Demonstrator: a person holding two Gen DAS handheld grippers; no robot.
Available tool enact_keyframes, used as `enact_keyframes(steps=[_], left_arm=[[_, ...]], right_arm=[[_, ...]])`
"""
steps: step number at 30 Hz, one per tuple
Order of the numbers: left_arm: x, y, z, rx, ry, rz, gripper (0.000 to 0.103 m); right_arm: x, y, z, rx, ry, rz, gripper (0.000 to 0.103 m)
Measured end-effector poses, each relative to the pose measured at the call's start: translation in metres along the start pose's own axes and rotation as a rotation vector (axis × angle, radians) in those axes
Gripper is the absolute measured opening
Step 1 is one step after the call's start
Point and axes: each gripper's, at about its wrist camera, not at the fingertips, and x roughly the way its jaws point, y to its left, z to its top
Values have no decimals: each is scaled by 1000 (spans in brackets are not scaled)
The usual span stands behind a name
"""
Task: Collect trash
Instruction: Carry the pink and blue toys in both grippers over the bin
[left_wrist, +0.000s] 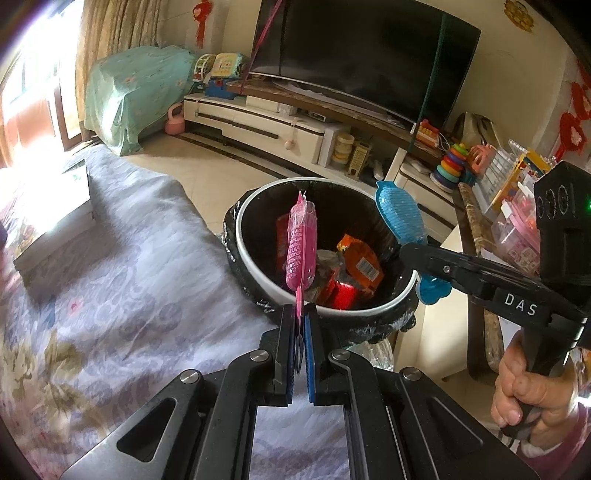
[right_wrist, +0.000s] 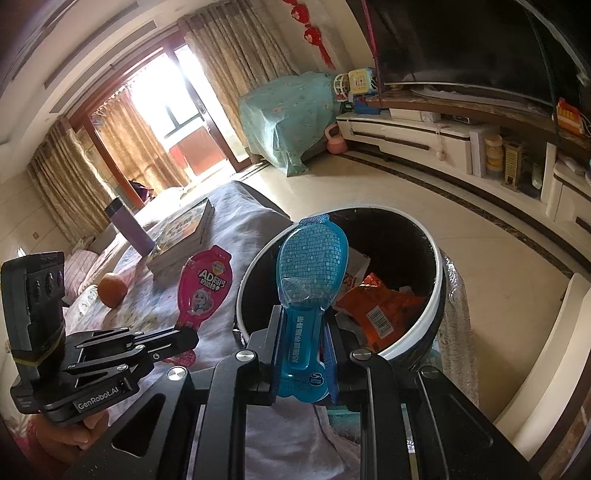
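Note:
My left gripper (left_wrist: 300, 314) is shut on a pink snack package (left_wrist: 301, 243), held edge-on and upright over the near rim of the trash bin (left_wrist: 255, 266); it also shows in the right wrist view (right_wrist: 205, 286). My right gripper (right_wrist: 301, 325) is shut on a blue spoon-shaped package (right_wrist: 310, 266), held over the bin's (right_wrist: 437, 280) near rim; it also shows in the left wrist view (left_wrist: 400, 218). The bin is black-lined with a white rim and holds an orange wrapper (left_wrist: 360, 264) and red wrappers (left_wrist: 341, 295).
A floral cloth covers the table (left_wrist: 129, 295) left of the bin. On it lie a stack of books (right_wrist: 184, 236), a purple bottle (right_wrist: 129, 230) and an orange (right_wrist: 112, 290). A TV cabinet (left_wrist: 277, 125) and toys stand beyond. A side table (left_wrist: 476, 229) is at right.

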Motion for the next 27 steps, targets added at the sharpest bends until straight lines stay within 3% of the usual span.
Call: enact_keyframes(steps=[27], left_arm=[[26,-8,21,23,17,16,3]], right_arm=[[16,-11,17,-2,21,-26,19]])
